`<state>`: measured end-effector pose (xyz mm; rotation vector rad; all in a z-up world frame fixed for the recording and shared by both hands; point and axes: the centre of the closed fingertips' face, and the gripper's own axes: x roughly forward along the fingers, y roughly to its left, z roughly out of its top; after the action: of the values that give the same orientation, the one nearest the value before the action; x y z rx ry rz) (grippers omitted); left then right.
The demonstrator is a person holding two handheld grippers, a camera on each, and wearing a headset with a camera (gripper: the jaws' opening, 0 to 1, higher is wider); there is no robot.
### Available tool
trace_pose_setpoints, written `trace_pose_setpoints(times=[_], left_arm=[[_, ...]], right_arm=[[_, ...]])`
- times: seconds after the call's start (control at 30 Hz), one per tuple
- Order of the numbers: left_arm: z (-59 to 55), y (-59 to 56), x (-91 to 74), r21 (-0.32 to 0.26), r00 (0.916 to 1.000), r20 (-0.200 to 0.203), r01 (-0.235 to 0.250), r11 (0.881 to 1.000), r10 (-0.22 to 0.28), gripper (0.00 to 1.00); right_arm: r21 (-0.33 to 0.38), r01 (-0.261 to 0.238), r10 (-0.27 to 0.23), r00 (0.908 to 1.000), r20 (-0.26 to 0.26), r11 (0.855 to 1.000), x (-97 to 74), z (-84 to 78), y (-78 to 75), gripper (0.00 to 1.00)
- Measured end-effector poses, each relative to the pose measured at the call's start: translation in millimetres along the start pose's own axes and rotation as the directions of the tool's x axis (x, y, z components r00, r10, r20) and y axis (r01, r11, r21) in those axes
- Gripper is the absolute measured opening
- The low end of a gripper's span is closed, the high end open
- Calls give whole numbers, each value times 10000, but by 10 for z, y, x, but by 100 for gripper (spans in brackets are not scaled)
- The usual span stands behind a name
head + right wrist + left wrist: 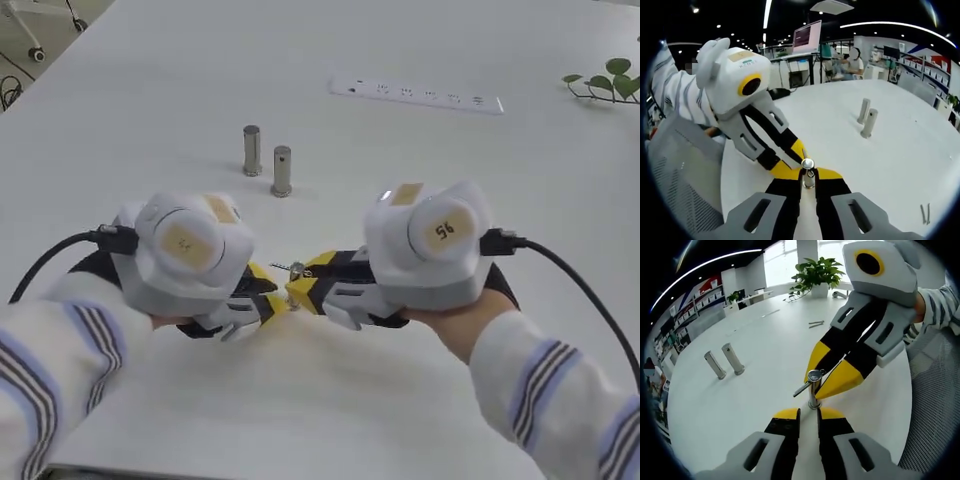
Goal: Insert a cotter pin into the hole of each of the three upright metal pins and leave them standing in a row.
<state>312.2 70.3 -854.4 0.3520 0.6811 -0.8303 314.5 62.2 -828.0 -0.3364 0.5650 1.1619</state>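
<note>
**A:** On the white table (330,390), where was the metal pin (814,392)?

**B:** It stood upright near the front edge, right where the tips of both tools met. A cotter pin (801,389) poked out sideways just under its head.

**A:** Which tool had hold of it?

**B:** The right gripper (808,176) was clenched on the shaft, one yellow tip on either side. The left gripper (809,415) faced it head-on, its jaws a narrow slit apart and the pin's foot just at their tips. Whether it grasped anything, I could not tell.

**A:** And the rest?

**B:** Two other metal pins (252,150) (282,171) stood upright just beside each other, farther back and well apart from the grippers. Beyond them lay a white power strip (415,95), and plant leaves (605,83) showed at the table's far right corner.
</note>
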Motion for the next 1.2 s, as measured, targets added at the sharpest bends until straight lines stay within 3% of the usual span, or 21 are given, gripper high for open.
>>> trace_pose_setpoints(times=[0.13, 0.47, 0.67, 0.8, 0.93, 1.2], left_arm=[[-78, -14, -61, 580, 9995, -116, 286, 9979, -280, 21], [-149, 84, -200, 389, 9995, 300, 121, 9992, -133, 41], [-139, 237, -336, -441, 9956, 882, -267, 9987, 305, 50], [-160, 295, -390, -768, 9924, 1142, -368, 9964, 455, 53], [-214, 321, -406, -1015, 9922, 1115, -436, 9939, 549, 53], [-241, 343, -440, -1169, 9919, 1124, -457, 9921, 590, 52]], right_arm=[[-187, -192, 191, 9998, -71, 9996, 4, 2, 1, 11], [-550, -479, 477, 9989, -35, 9973, 54, 26, -78, 10], [-574, -581, 589, 9982, 128, 9967, 82, 64, -188, 10], [-649, -556, 567, 9983, 149, 9963, 84, 82, -242, 10], [-692, -558, 568, 9983, 131, 9960, 90, 94, -302, 10], [-571, -1062, 1088, 9931, 436, 9927, 137, 143, -373, 10]])
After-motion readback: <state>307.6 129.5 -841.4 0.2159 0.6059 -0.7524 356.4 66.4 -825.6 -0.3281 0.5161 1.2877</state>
